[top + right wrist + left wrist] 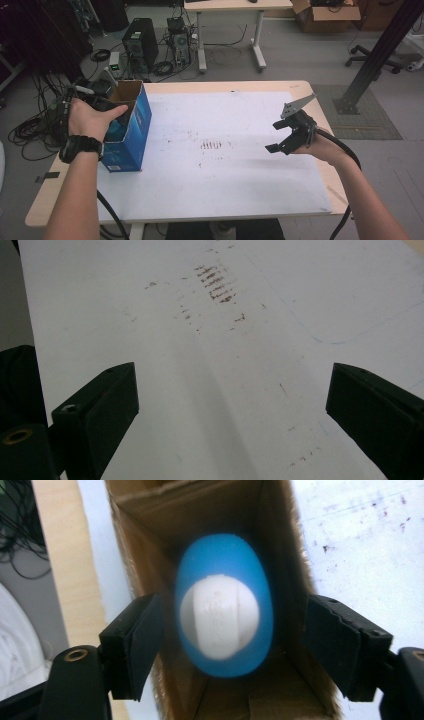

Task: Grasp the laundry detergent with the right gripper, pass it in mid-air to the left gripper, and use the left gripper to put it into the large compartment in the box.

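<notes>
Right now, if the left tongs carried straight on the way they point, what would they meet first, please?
Probably the blue and white object inside the open cardboard box; it sits directly ahead between the open left tongs, though blur hides its depth.

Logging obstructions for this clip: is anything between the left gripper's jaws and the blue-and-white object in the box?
Nothing visible. In the left gripper view, the left gripper is open over the cardboard box, and the blurred blue-and-white object sits between the jaws, apart from both. Only the box walls flank it.

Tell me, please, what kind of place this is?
Probably a lab or workshop, not a home: a black tower computer stands on the grey floor among tangled black cables, a brown cardboard box sits behind, and the light wooden table carries a stained white sheet.
</notes>
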The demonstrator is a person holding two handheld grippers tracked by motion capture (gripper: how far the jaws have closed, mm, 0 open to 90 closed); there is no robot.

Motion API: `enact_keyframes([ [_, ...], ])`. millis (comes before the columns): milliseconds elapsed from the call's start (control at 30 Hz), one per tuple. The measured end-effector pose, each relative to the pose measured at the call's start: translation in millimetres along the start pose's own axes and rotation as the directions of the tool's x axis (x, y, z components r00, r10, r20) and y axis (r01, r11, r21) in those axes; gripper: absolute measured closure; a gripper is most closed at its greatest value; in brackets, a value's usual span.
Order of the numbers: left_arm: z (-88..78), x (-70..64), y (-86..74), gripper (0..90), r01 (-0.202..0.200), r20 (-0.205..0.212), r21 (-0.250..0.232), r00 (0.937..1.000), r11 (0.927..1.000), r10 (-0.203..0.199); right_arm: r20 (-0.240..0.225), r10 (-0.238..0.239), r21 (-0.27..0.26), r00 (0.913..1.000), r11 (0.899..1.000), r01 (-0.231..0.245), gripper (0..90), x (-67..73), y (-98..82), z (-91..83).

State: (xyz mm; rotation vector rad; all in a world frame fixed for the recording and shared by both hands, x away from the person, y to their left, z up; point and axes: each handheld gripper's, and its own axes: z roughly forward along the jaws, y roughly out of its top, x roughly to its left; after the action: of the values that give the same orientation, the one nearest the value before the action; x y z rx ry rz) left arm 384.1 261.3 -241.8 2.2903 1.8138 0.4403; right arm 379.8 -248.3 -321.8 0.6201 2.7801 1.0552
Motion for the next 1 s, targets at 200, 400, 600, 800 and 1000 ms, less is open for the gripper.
enact_keyframes([
  [200,-22.7,-13.0,6.5,20.1,-0.075,-0.019,-0.039,0.997,0.9964,0.074,-0.001,-0.001,-0.001,1.0,1.0,0.001,6.5,-1.3,0.6,-1.1],
  [400,-35.2,-37.0,14.4,14.9,-0.184,-0.008,-0.071,0.9829,0.9804,0.184,-0.002,-0.005,0.0,1.0,1.0,0.005,6.6,-3.1,2.9,-1.4],
  [600,-31.6,-66.1,19.3,13.3,-0.293,0.034,-0.102,0.954,0.9506,0.298,-0.006,-0.012,0.012,0.9999,1.0,0.012,6.6,-3.5,4.6,0.5],
  [800,-24.6,-90.7,20.7,11.1,-0.366,0.119,-0.139,0.9161,0.9199,0.383,-0.016,-0.022,0.021,0.9996,1.0,0.022,6.8,-3.2,5.6,-2.2],
  [1000,-15.8,-121.5,15.7,9.4,-0.443,0.182,-0.178,0.8629,0.879,0.471,-0.018,-0.035,0.029,0.9992,0.999,0.035,6.8,-4.0,6.1,-6.3],
])
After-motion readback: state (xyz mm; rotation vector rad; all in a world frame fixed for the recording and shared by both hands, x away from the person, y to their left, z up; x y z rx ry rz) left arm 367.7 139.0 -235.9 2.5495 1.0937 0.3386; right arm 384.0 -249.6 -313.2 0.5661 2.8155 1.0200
